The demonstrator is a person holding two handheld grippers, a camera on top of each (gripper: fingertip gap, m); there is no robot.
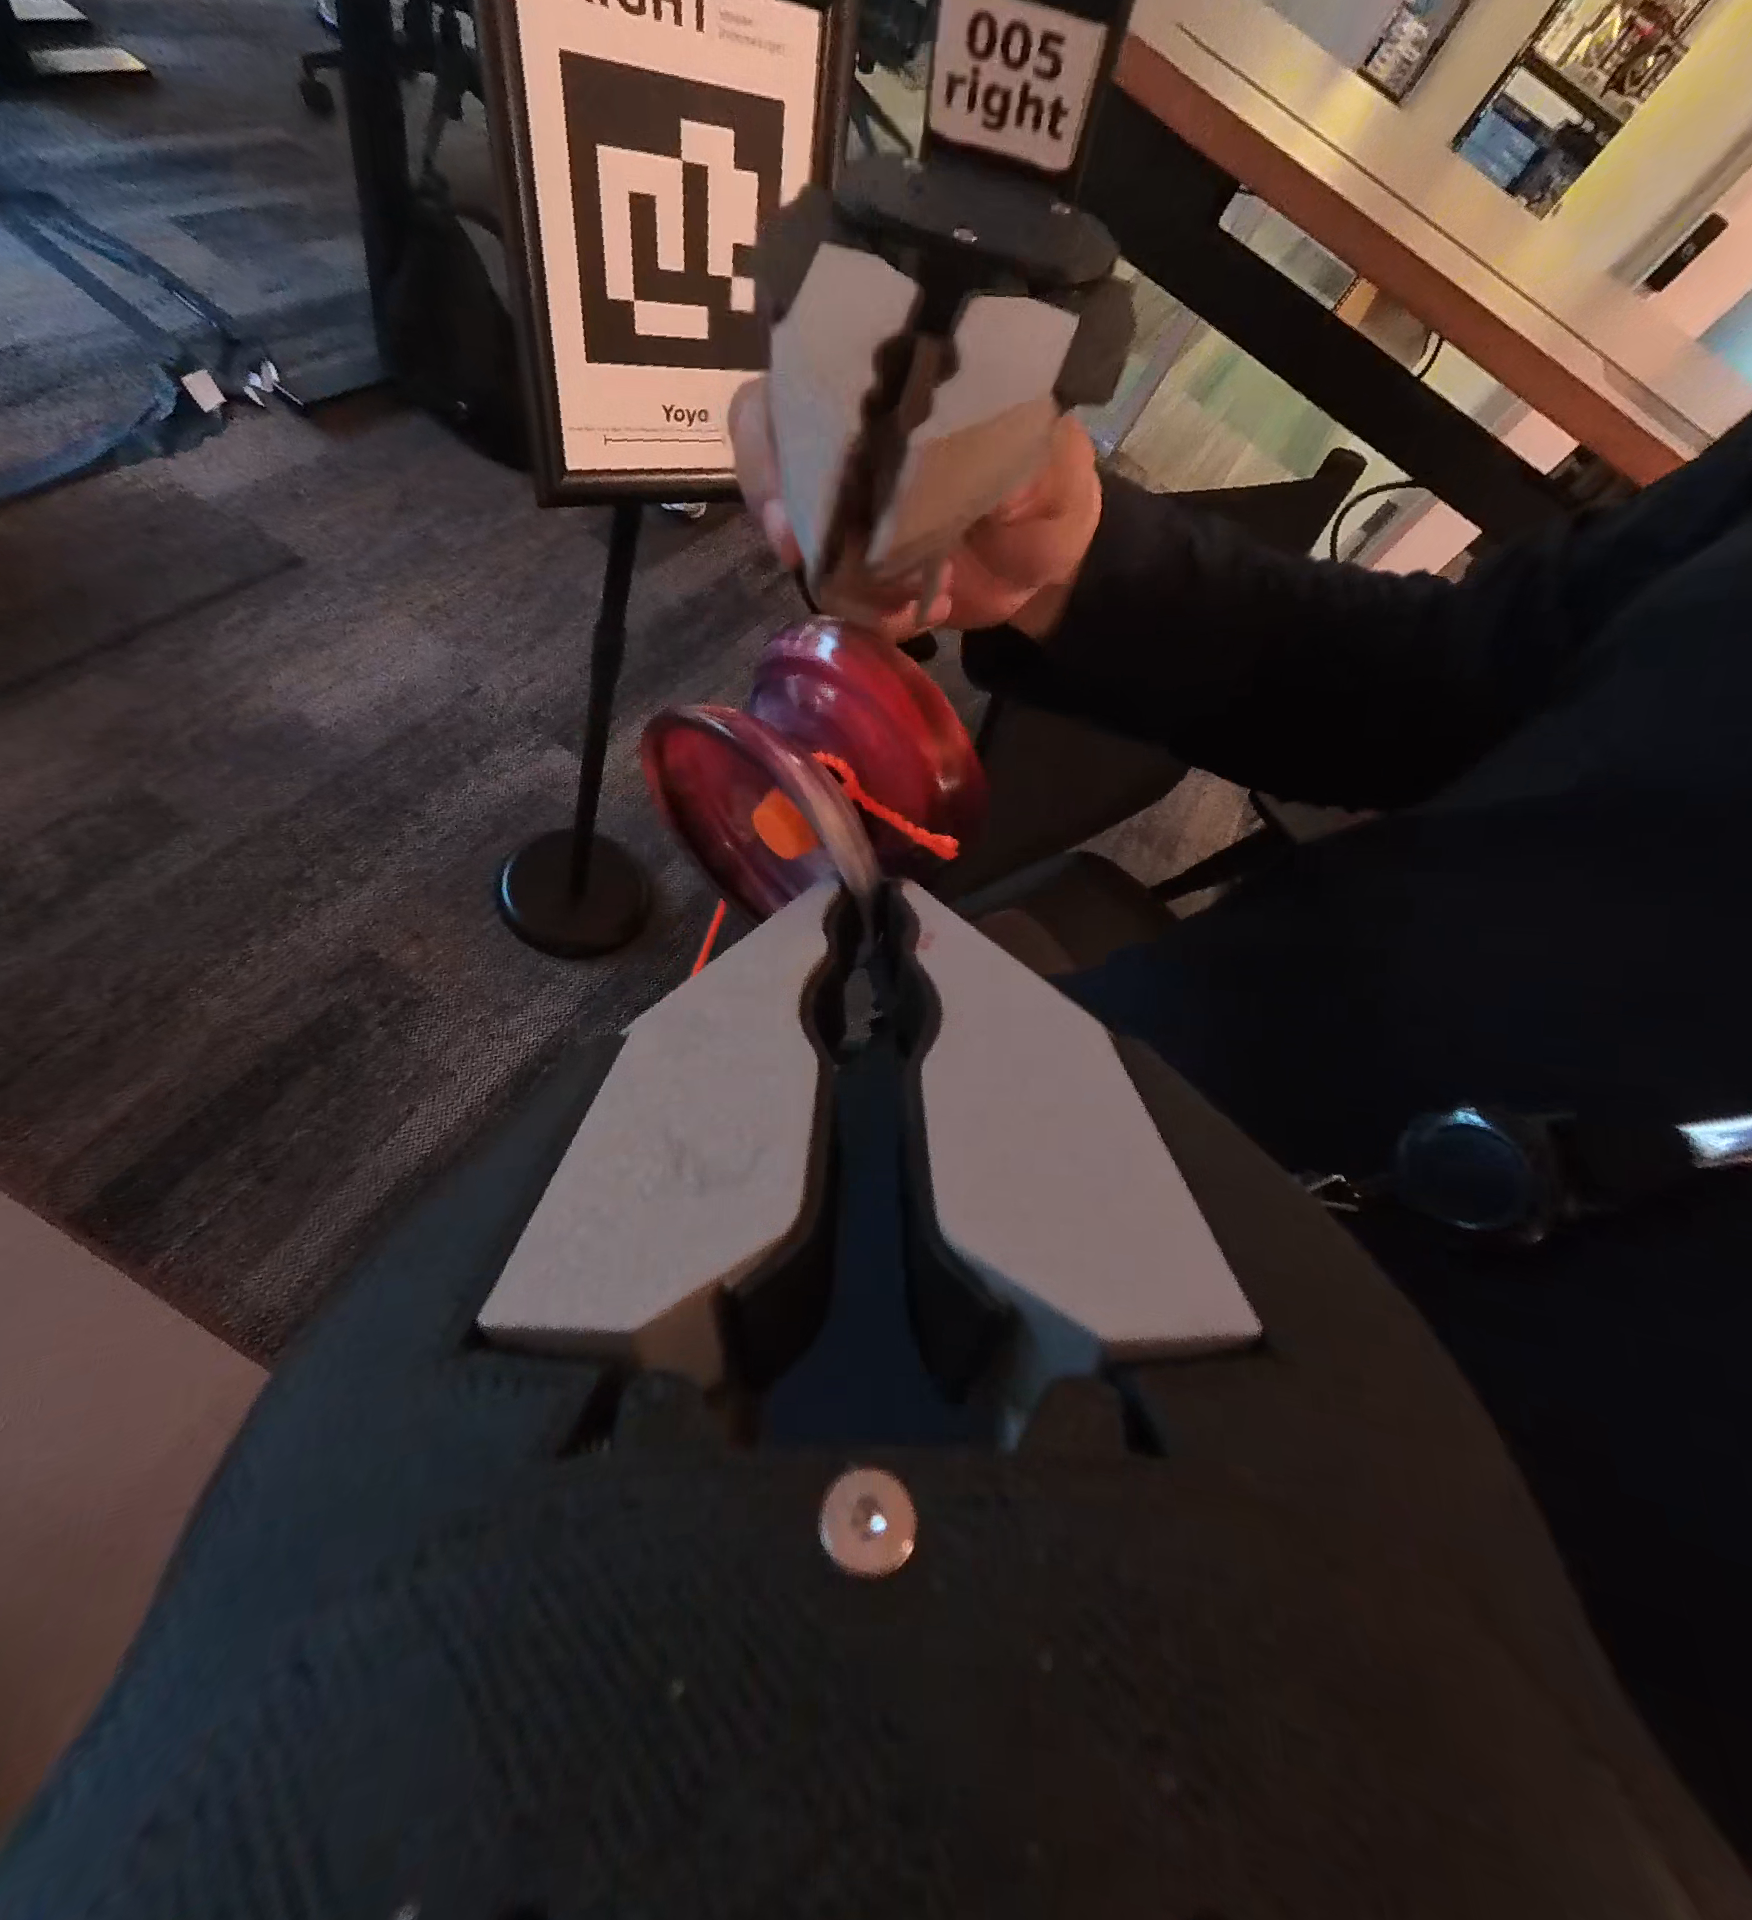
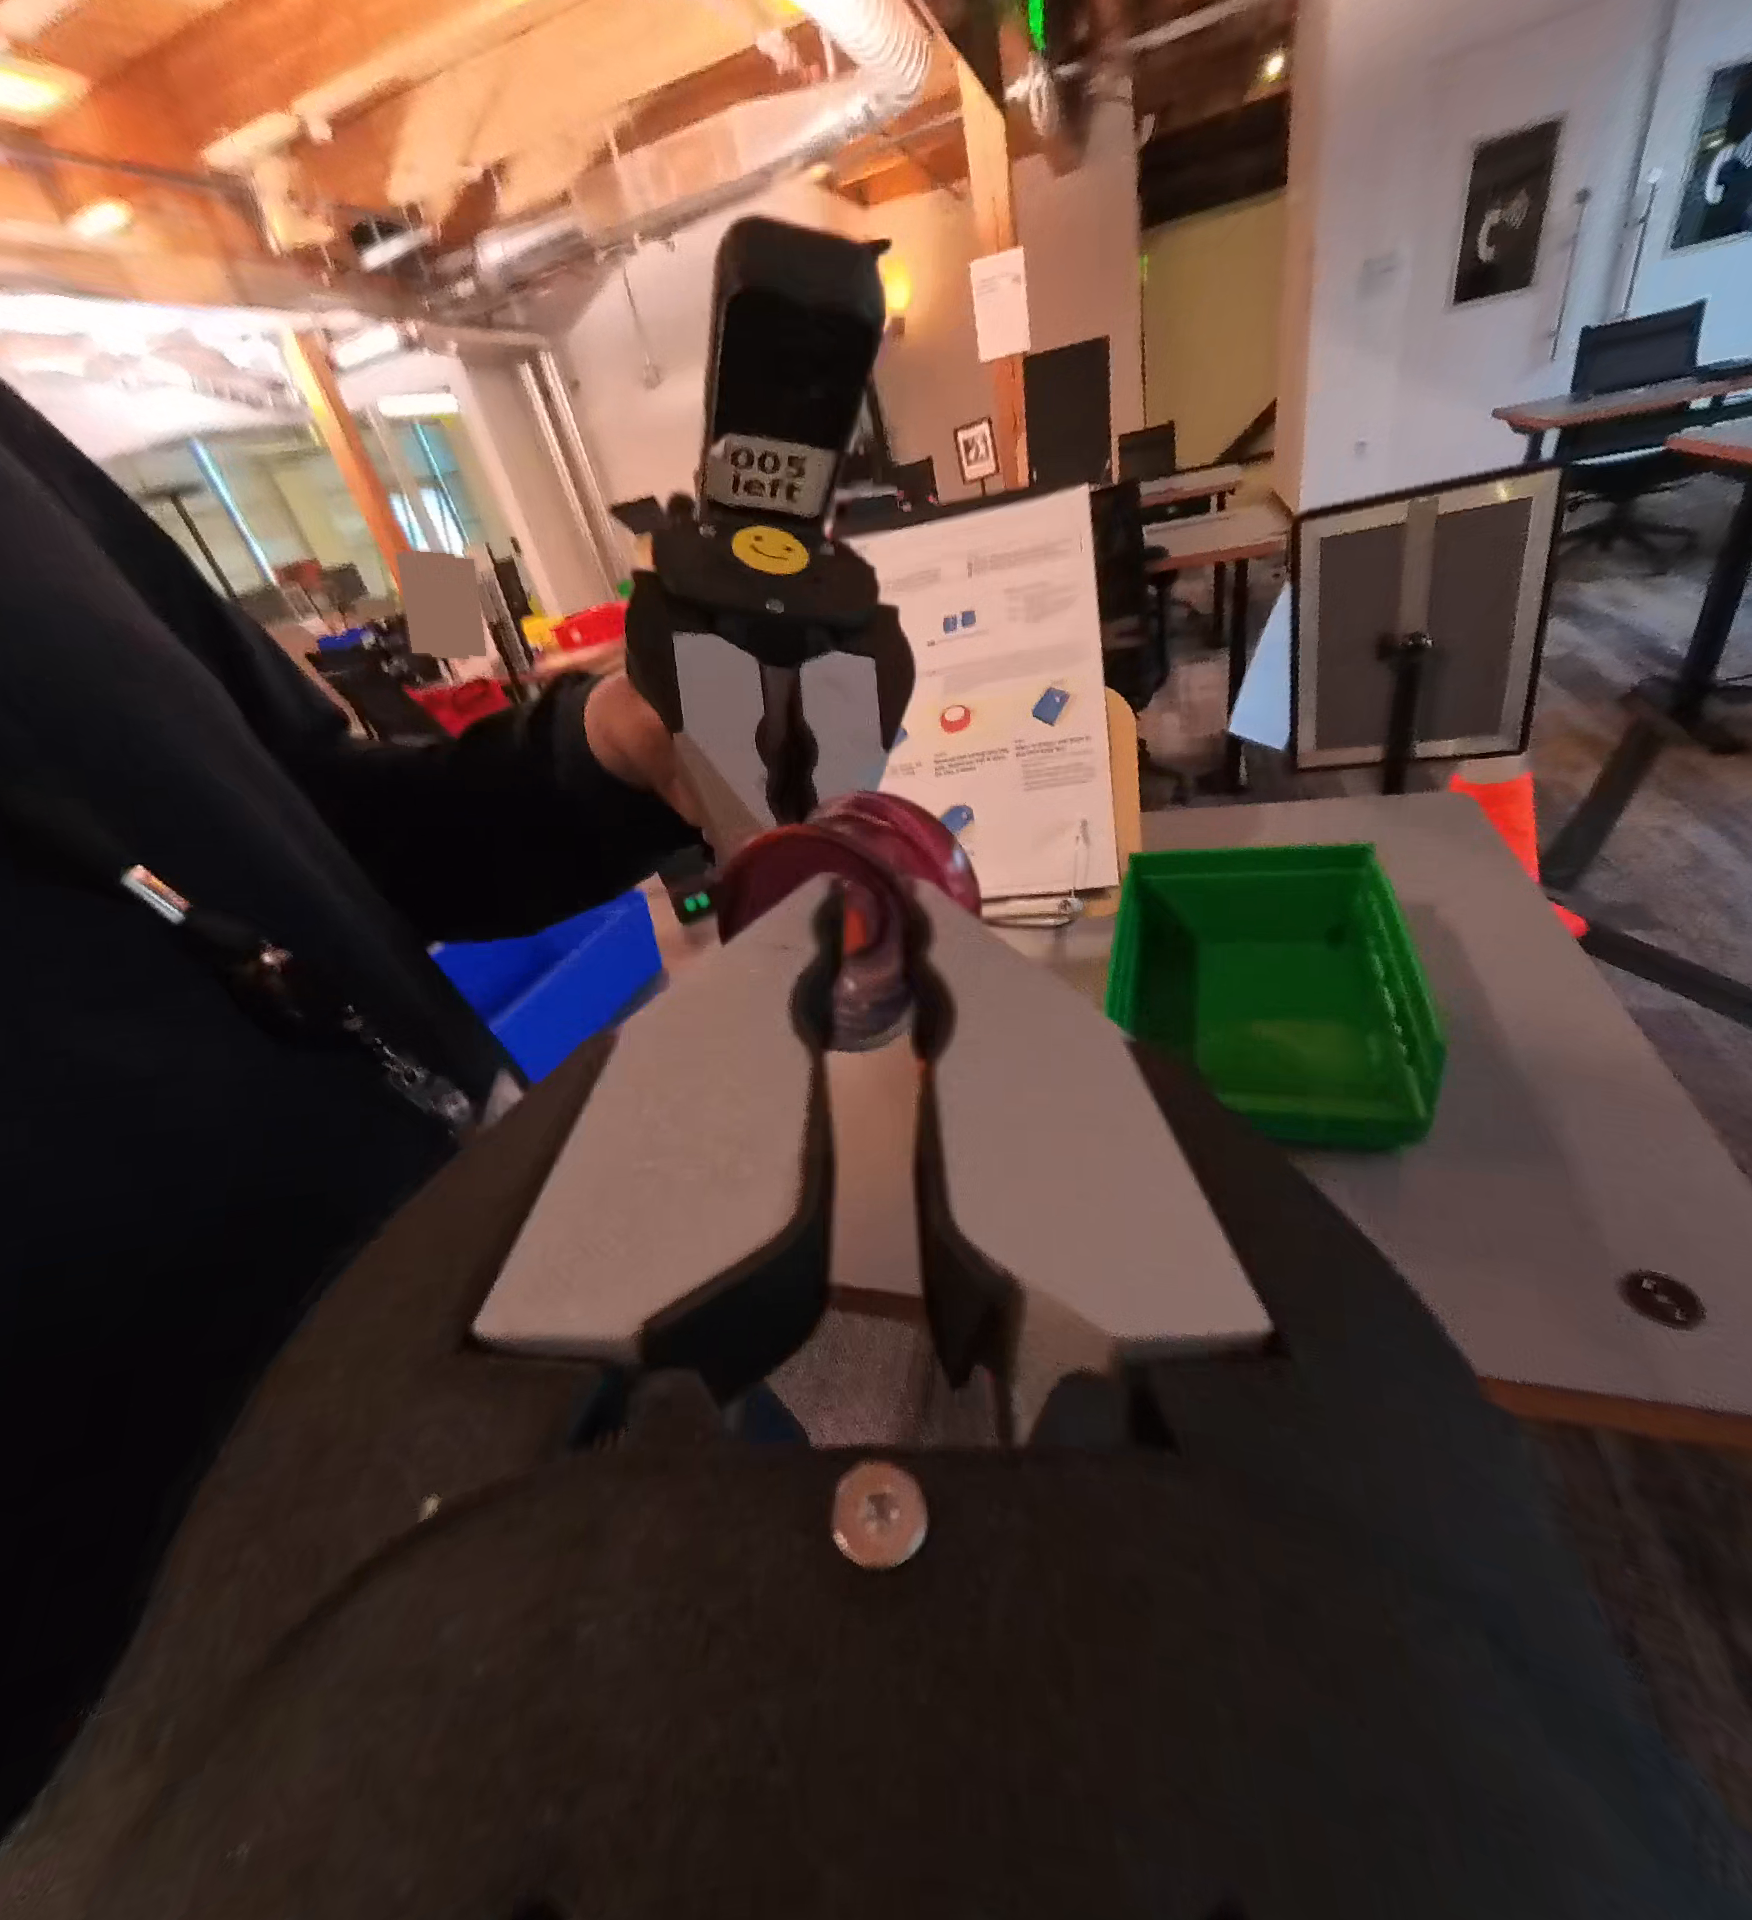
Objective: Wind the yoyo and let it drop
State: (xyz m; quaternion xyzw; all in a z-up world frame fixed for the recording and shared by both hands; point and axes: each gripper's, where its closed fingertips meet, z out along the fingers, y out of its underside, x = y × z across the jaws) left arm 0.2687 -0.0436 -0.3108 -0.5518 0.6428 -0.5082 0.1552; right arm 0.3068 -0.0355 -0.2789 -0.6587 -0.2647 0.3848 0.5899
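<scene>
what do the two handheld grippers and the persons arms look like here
Both grippers are matte black bodies with two flat, light grey, wedge-shaped fingers edged by wavy black pads. The left gripper carries a round yellow smiley sticker and a white label plate above it; the right gripper has a similar white label plate. Each body shows a silver screw. The person wears long black sleeves.
</scene>
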